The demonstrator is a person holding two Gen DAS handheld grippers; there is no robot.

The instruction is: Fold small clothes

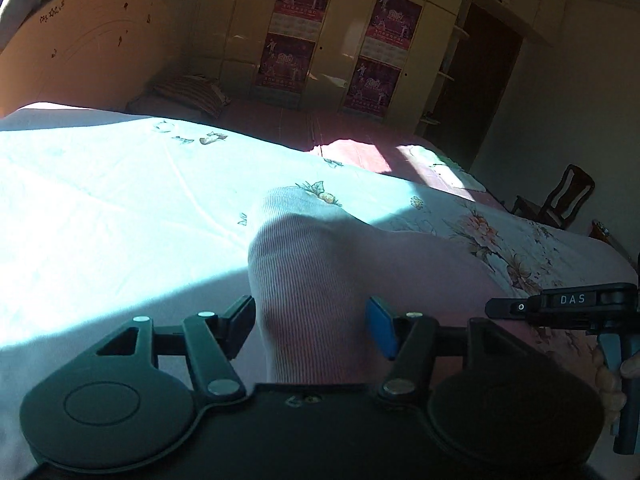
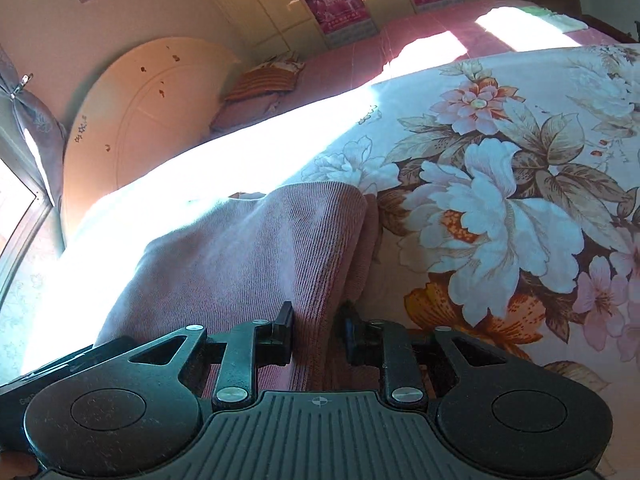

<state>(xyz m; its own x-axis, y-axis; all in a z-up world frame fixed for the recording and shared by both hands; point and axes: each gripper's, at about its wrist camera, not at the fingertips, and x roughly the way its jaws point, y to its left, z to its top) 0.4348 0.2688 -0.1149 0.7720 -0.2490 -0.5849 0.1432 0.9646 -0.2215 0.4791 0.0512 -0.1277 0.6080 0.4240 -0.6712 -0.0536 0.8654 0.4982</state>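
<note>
My left tool (image 1: 312, 326) stands open, its pads well apart on either side of the pink ribbed garment (image 1: 320, 264) and not pressing it. My right tool (image 2: 318, 330) is nearly closed and pinches a raised fold of that same garment (image 2: 256, 248) between its pads. The garment lies on the flowered bedspread (image 2: 500, 184) near the front edge of the bed, partly in sunlight.

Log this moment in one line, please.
left gripper: open over pink garment | right gripper: shut on garment edge | on floral bedsheet
</note>
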